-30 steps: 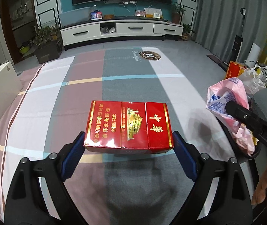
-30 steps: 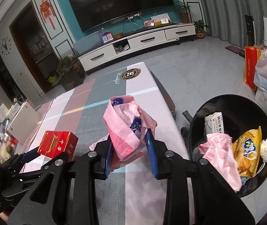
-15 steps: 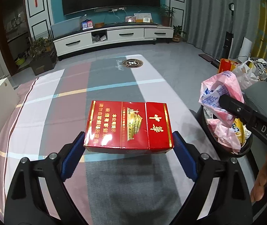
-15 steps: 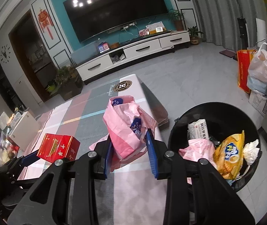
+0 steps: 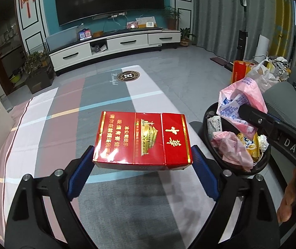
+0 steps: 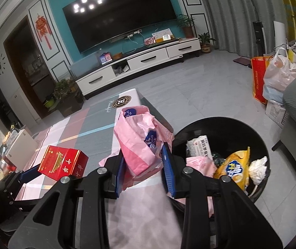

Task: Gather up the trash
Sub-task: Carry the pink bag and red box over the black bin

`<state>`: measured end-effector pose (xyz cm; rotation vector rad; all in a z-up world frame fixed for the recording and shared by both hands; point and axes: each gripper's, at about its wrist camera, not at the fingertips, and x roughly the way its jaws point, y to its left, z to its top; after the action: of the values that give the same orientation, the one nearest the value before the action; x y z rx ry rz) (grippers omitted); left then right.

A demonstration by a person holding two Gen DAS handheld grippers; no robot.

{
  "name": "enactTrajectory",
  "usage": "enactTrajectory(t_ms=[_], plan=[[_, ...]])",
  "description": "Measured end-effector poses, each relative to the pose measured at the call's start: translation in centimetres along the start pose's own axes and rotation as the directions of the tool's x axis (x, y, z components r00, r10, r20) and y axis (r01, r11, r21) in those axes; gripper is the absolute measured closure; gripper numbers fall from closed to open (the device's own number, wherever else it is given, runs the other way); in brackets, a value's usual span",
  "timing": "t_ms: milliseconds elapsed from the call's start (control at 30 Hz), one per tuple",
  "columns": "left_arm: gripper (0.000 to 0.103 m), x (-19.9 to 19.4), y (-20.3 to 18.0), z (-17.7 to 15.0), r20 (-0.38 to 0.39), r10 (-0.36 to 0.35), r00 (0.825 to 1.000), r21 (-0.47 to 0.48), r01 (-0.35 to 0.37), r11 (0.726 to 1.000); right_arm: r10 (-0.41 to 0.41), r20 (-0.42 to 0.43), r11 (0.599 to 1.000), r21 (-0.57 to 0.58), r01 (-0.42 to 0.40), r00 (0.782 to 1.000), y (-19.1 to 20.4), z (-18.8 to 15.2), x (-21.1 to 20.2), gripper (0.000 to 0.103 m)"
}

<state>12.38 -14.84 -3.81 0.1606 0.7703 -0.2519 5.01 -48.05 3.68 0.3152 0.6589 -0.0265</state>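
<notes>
Both grippers loaded: left gripper jaws clamp red carton ends; right gripper pinches pink bag.

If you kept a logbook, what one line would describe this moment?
left gripper: holding red carton | right gripper: holding pink bag beside black bin | bin: already holds trash

A red box is showing gold characters and trim. A pink bag is bearing blue print. The black bin is holding a yellow wrapper. The cloth is showing pink, grey and white blocks with blue and yellow stripes.
</notes>
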Motion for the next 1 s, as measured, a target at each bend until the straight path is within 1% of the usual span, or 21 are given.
enactTrajectory(t_ms=[467,1000], plan=[[0.013,-0.2,-3.9,0.9,0.018,-0.036,0.999,0.058,0.035,0.998,-0.053,0.015,0.998,0.039,0.052,0.998,-3.5,0.0,-1.4,0.069],[0.013,0.0,-8.6,1.8,0.029,-0.082,0.996,0.129,0.077,0.989,-0.121,0.026,0.989,0.085,0.118,0.992,-7.6,-0.1,-3.3,0.069]])
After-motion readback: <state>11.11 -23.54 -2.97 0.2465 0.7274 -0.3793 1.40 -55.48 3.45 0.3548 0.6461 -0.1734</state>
